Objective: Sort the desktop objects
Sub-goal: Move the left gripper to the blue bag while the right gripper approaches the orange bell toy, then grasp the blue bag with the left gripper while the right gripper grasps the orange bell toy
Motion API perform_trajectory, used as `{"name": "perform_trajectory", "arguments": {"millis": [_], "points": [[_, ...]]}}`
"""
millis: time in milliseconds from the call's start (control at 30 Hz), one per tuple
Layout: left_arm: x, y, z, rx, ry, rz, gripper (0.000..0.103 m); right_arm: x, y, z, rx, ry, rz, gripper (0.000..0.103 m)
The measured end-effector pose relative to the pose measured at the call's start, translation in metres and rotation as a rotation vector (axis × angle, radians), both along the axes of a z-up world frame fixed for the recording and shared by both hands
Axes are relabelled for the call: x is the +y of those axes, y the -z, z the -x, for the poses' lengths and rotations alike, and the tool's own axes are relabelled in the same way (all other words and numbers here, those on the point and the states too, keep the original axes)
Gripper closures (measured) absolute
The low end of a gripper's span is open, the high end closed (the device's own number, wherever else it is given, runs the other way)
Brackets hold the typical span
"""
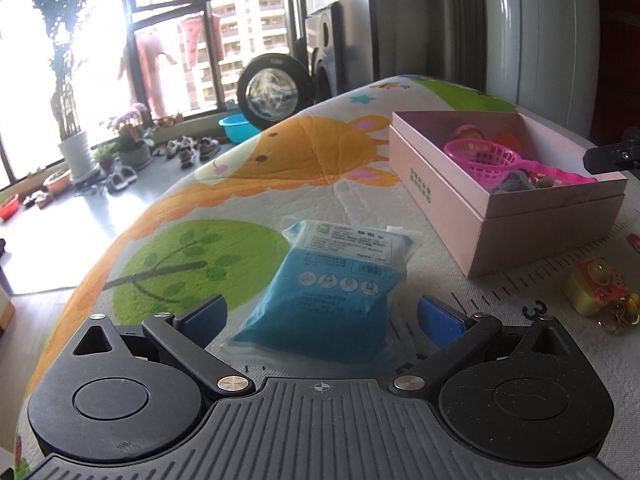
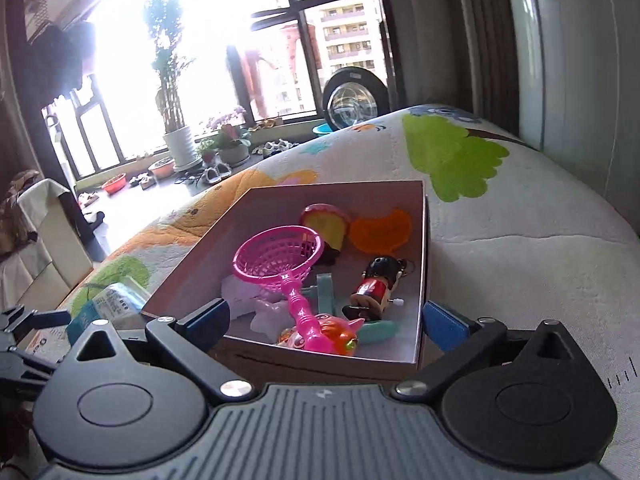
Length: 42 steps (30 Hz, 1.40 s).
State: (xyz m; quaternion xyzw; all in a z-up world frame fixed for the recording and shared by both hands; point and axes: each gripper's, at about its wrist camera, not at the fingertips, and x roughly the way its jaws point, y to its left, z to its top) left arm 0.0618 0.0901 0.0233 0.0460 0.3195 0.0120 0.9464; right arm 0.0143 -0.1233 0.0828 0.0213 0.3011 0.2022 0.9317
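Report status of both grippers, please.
Left gripper open around blue sealed packet. Right gripper open, empty, over pink cardboard box. Nothing blocking.

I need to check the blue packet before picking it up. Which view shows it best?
The left wrist view: the blue packet lies whole on the mat, between the open left gripper fingers, label readable. The right wrist view catches only a corner of it at the left edge, beside the pink box.

The quilted cloth mat looks soft and matt, stitched and printed. The pink box is smooth matt cardboard. A glossy clear plastic film wraps the blue packet. The pink scoop net is shiny moulded plastic.
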Motion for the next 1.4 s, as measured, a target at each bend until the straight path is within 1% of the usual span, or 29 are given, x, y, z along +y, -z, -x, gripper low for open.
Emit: {"name": "perform_trajectory", "arguments": {"millis": [133, 200, 233, 267, 300, 333, 367, 433, 500, 567, 600, 700, 733, 767, 833, 867, 900, 933, 967, 1033, 1133, 1167, 1267, 1333, 1400], "points": [[-0.008, 0.005, -0.017, 0.023, -0.005, -0.001, 0.000, 0.001, -0.010, 0.025, -0.046, -0.021, 0.099, 0.000], [-0.011, 0.005, -0.022, 0.029, -0.008, 0.001, 0.000, 0.002, -0.018, 0.040, -0.068, -0.051, 0.136, 0.000], [-0.012, 0.005, -0.022, 0.029, -0.010, 0.000, 0.003, 0.004, -0.020, 0.047, -0.072, -0.068, 0.155, 0.000], [-0.014, 0.005, -0.022, 0.028, -0.011, -0.002, 0.014, 0.006, -0.022, 0.053, -0.074, -0.088, 0.171, 0.000], [-0.014, 0.005, -0.022, 0.029, -0.013, -0.003, 0.020, 0.009, -0.022, 0.058, -0.071, -0.106, 0.180, 0.000], [-0.015, 0.005, -0.021, 0.030, -0.015, 0.000, 0.031, 0.012, -0.020, 0.062, -0.063, -0.130, 0.188, 0.000], [-0.014, 0.005, -0.018, 0.030, -0.016, 0.010, 0.038, 0.016, -0.016, 0.065, -0.056, -0.148, 0.197, 0.000], [-0.014, 0.003, -0.010, 0.030, -0.019, 0.036, 0.039, 0.029, -0.003, 0.072, -0.047, -0.183, 0.237, 0.000], [-0.017, 0.002, 0.004, 0.034, -0.006, 0.048, 0.040, 0.041, 0.013, 0.074, -0.034, -0.192, 0.276, 0.000], [-0.023, 0.001, 0.022, 0.043, 0.028, 0.052, 0.040, 0.048, 0.025, 0.072, -0.006, -0.198, 0.278, 0.001], [-0.027, 0.001, 0.032, 0.051, 0.055, 0.057, 0.039, 0.050, 0.031, 0.070, 0.010, -0.198, 0.269, 0.005], [-0.037, 0.001, 0.058, 0.073, 0.123, 0.083, 0.033, 0.052, 0.040, 0.058, 0.050, -0.174, 0.245, 0.009], [-0.039, 0.001, 0.062, 0.079, 0.139, 0.089, 0.027, 0.052, 0.043, 0.054, 0.062, -0.168, 0.237, 0.009], [-0.041, 0.001, 0.066, 0.081, 0.149, 0.091, 0.020, 0.053, 0.045, 0.052, 0.072, -0.164, 0.233, 0.012], [-0.044, 0.000, 0.067, 0.072, 0.148, 0.079, 0.015, 0.055, 0.049, 0.050, 0.091, -0.162, 0.234, 0.019], [-0.045, 0.000, 0.065, 0.066, 0.142, 0.071, 0.013, 0.056, 0.049, 0.051, 0.093, -0.162, 0.229, 0.024], [-0.046, 0.000, 0.061, 0.065, 0.132, 0.067, 0.013, 0.056, 0.048, 0.053, 0.090, -0.165, 0.228, 0.031], [-0.046, 0.001, 0.056, 0.067, 0.120, 0.067, 0.013, 0.057, 0.047, 0.055, 0.088, -0.176, 0.226, 0.036], [-0.047, 0.002, 0.052, 0.069, 0.113, 0.066, 0.013, 0.058, 0.046, 0.056, 0.087, -0.179, 0.229, 0.045], [-0.049, 0.004, 0.044, 0.072, 0.108, 0.054, 0.017, 0.058, 0.044, 0.058, 0.099, -0.185, 0.228, 0.045], [-0.054, 0.005, 0.043, 0.080, 0.117, 0.042, 0.035, 0.056, 0.040, 0.068, 0.120, -0.198, 0.220, 0.045], [-0.056, 0.005, 0.045, 0.077, 0.121, 0.033, 0.038, 0.053, 0.038, 0.073, 0.126, -0.202, 0.211, 0.045], [-0.060, -0.001, 0.058, 0.073, 0.141, 0.019, 0.041, 0.042, 0.024, 0.090, 0.119, -0.209, 0.184, 0.045], [-0.063, -0.015, 0.069, 0.041, 0.156, 0.023, 0.042, 0.032, 0.003, 0.105, 0.078, -0.208, 0.159, 0.045], [-0.065, -0.046, 0.080, -0.053, 0.178, 0.025, 0.042, 0.018, -0.029, 0.117, 0.003, -0.195, 0.122, 0.045]]}}
